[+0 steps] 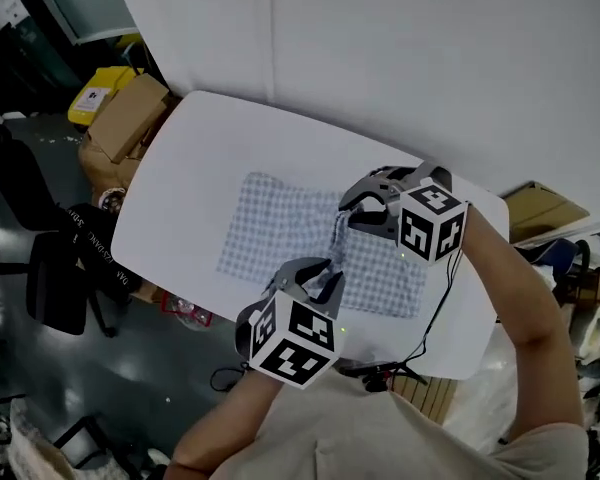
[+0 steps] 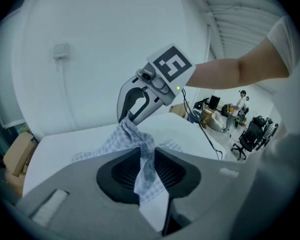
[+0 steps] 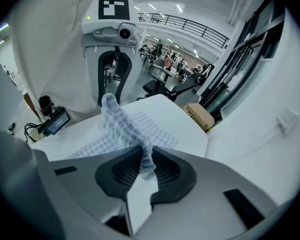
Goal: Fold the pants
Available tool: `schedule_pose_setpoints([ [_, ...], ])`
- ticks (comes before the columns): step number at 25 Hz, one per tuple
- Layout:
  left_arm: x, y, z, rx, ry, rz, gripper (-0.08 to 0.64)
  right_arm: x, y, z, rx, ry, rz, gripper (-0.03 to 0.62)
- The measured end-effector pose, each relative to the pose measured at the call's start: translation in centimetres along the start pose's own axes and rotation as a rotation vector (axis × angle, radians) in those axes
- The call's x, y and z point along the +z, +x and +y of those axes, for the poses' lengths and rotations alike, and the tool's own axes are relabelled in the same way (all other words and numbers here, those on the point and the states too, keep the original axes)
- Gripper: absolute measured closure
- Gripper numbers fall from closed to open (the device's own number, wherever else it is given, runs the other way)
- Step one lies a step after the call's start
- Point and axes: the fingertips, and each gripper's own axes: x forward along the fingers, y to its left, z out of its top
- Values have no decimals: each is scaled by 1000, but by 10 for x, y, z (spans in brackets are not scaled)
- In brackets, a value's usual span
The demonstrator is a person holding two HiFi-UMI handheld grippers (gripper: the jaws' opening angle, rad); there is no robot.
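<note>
Both of your grippers are closed on the pants. Your left gripper has its jaws pinched on a twisted bunch of the blue-and-white checked cloth, which climbs out of them as a narrow rope towards the other gripper. Your right gripper has its jaws clamped on a similar bunch of the same cloth (in each gripper view a small tail of fabric pokes through on the camera's side of the jaws).

The two grippers face each other and are near one another. The fabric between them stands up off the white table as a raised ridge.

From the head view, most of the pants lies flat across the middle of the table. Your grippers are over the right-hand part of it. The left one is at the edge of the cloth nearer you, the right one at the farther edge, and some flat cloth shows beyond them to the right.

A black cable hangs from the right gripper and runs over the table's near edge.

On the floor past the table's far left corner sits a cardboard box with a yellow container behind it. A black office chair stands to the table's left.
</note>
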Motion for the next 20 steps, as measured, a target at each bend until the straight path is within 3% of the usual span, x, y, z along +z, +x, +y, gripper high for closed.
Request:
schedule_pose_setpoints([
  [6, 7, 70, -97, -76, 66, 75, 466, -76, -36, 89, 14, 76, 60, 523],
  [9, -3, 109, -128, -105, 57, 122, 466, -107, -33, 122, 34, 102, 95, 523],
  [20, -52, 197, -174, -193, 67, 267, 469, -187, 1, 199, 84, 142, 179, 518],
])
